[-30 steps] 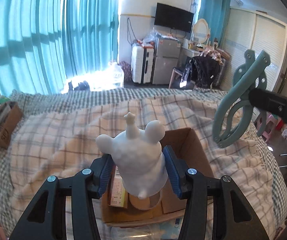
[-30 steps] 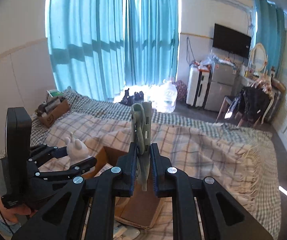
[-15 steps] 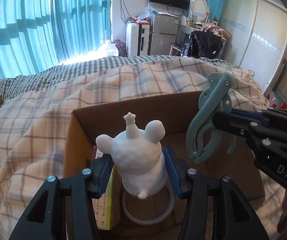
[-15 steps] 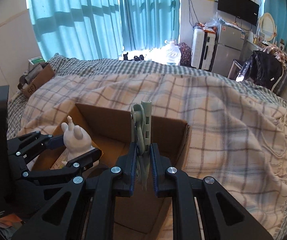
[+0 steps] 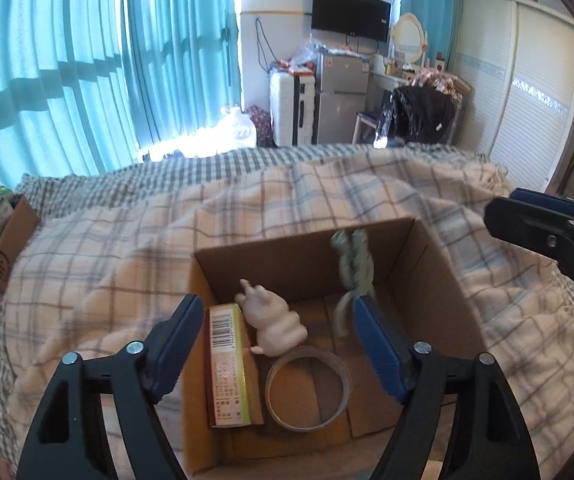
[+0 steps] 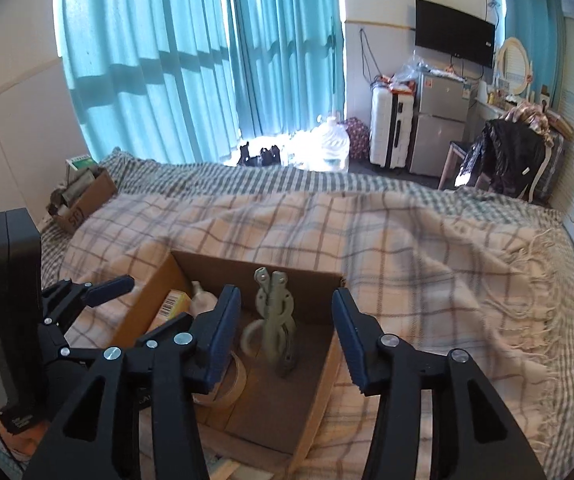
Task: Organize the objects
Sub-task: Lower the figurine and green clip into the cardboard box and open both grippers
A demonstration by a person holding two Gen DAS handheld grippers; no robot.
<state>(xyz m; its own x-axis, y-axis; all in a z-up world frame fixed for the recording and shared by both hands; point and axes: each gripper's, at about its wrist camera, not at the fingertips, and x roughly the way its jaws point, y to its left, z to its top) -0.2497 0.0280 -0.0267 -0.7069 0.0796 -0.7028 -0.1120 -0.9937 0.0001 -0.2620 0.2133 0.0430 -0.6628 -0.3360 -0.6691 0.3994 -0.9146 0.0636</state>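
Figurine [image 5: 273, 322]: white, eared, lying in cardboard box [image 5: 439, 280] beside pale-green clip [image 6: 275, 330]; left gripper [image 5: 275, 344], right gripper [image 6: 287, 334] wide open, empty.

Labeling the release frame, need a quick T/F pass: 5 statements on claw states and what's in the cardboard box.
1. The left claw is shut on the white figurine. False: its jaws are open and empty; the figurine lies inside the cardboard box.
2. The right claw is open. True.
3. The green clip is inside the box. True.
4. The tape ring lies on the plaid blanket. False: it lies on the box floor, next to the figurine.
5. The barcoded carton sits along the box's left wall. True.
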